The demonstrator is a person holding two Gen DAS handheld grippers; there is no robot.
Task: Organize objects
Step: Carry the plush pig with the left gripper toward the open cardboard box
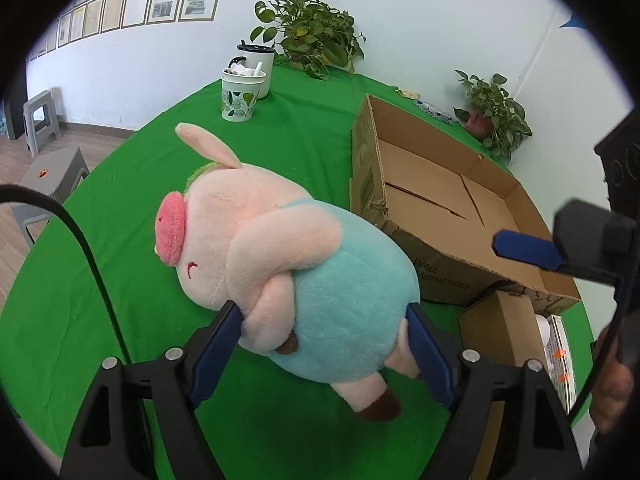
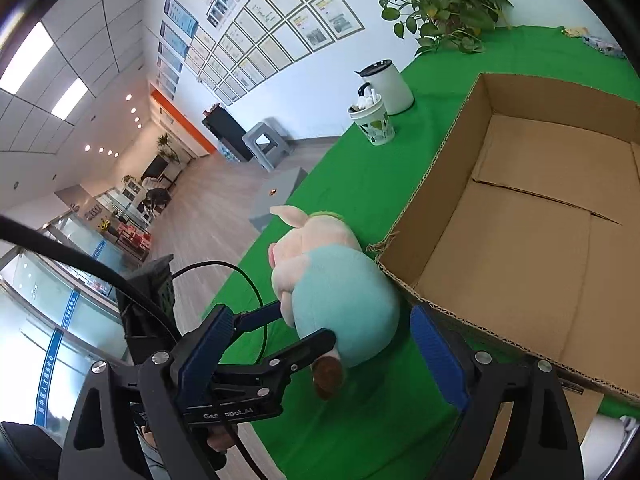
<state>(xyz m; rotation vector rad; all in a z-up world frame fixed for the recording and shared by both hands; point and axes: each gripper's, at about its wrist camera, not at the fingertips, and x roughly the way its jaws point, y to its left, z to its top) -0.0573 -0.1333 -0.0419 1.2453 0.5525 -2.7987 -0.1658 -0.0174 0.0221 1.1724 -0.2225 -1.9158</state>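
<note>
Soft pink plush pig in a teal romper [image 1: 276, 256] lies on its side on the green table cloth [image 1: 100, 280], just left of the open brown cardboard box [image 1: 440, 196]; in the right wrist view its back looks to touch or nearly touch the box's near corner, cannot tell which.

Long axis: in the left wrist view the pig runs from snout and ear at about 11 o'clock to brown-tipped feet at about 5 o'clock, slantwise across the jaw line rather than square to it.

Left gripper [image 1: 324, 322]: jaws spread, blue pads flanking the pig's lower belly, one by the folded arm, the other by the rump. Pads at or just off the plush with no dent showing, so I read it as not yet pinched.

Right gripper [image 2: 320, 354]: jaws spread, nothing between the pads. The pig's feet end lies ahead at 12 o'clock, with the left gripper's fingers coming in from 9 o'clock in that view. Box mouth opens at 2 o'clock.

Judgement: the left hand is nearer and already astride the body. The coming move turns on closing across the belly's short width, then carrying toward 2 o'clock into the box, which appears empty.

Small tan carton [image 1: 496, 328] sits near the box's front corner, well clear of the pig.
</note>
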